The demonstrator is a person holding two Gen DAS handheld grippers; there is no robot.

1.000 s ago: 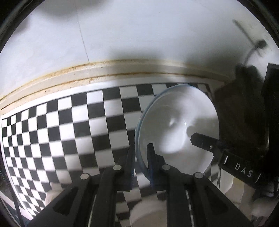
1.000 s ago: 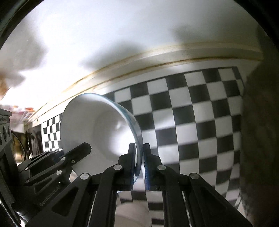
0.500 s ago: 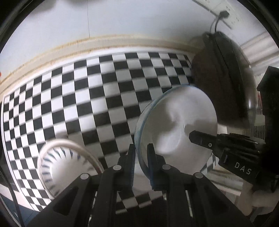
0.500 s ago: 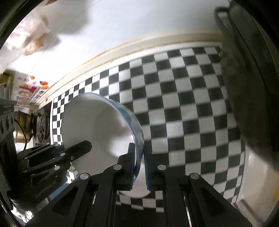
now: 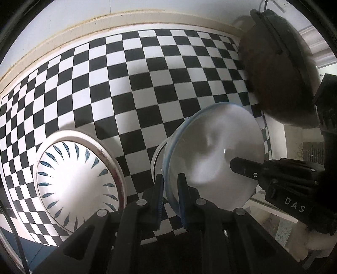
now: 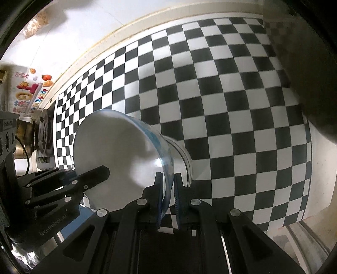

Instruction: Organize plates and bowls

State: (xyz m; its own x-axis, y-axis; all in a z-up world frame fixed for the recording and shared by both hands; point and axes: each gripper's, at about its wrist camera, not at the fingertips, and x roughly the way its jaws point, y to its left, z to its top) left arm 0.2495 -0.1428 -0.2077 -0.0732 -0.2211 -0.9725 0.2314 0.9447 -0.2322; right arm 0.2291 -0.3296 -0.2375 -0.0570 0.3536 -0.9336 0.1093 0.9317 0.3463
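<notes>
A white bowl with a blue rim (image 5: 214, 151) hangs tilted above the checkered cloth, held from both sides. My left gripper (image 5: 170, 185) is shut on its left rim. My right gripper (image 6: 168, 185) is shut on the opposite rim of the same bowl (image 6: 118, 151). The right gripper also shows in the left wrist view (image 5: 263, 172), and the left gripper in the right wrist view (image 6: 69, 179). A white bowl with blue leaf marks and a reddish rim (image 5: 78, 179) stands on the cloth to the left. Another white dish (image 6: 181, 160) lies partly hidden right under the held bowl.
The black and white checkered cloth (image 5: 147, 73) covers the counter up to a cream wall ledge (image 5: 126, 19). A large dark round pot (image 5: 280, 69) stands at the right. A stove burner (image 6: 45, 134) and a colourful pack (image 6: 27, 92) are at the far left.
Both grippers have lifted and drawn back with the bowl, so more of the cloth shows. The leaf-pattern bowl has come fully into the left wrist view.
</notes>
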